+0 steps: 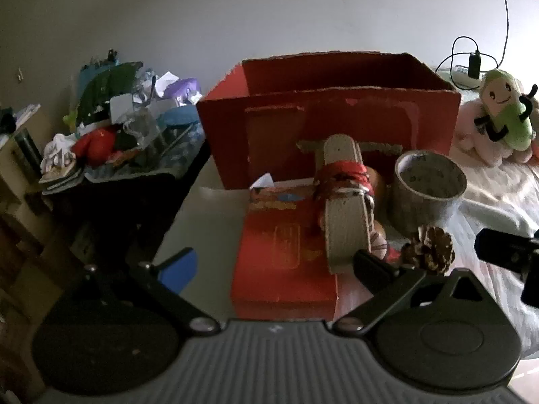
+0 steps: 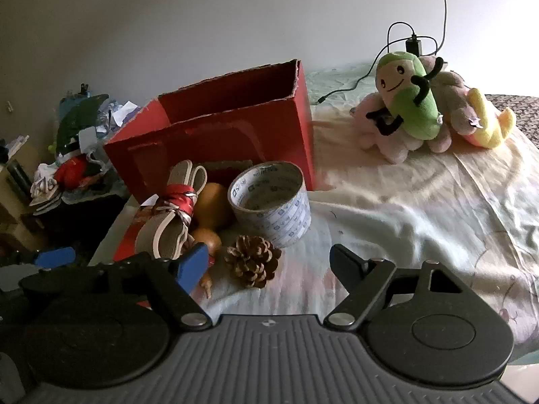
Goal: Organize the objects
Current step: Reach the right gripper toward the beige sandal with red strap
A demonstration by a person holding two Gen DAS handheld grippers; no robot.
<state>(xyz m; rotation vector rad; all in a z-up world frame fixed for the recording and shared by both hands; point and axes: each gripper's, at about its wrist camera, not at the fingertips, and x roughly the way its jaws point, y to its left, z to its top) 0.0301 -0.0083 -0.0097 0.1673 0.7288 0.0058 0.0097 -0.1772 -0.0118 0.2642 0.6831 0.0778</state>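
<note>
Both grippers empty, jaws spread: left (image 1: 274,269), right (image 2: 269,267). Insoles (image 2: 171,202) (tied with red cord), tape (image 2: 271,198), pinecone (image 2: 252,264) lie before red box (image 2: 215,131).

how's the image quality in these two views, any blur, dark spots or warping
Left wrist view: dim and soft, the red box edges bow with fisheye distortion, the clutter at left sits in deep shadow. Right wrist view: brighter, the tape roll and pine cone are fairly sharp, the bedsheet looks washed out, corners go black.
</note>
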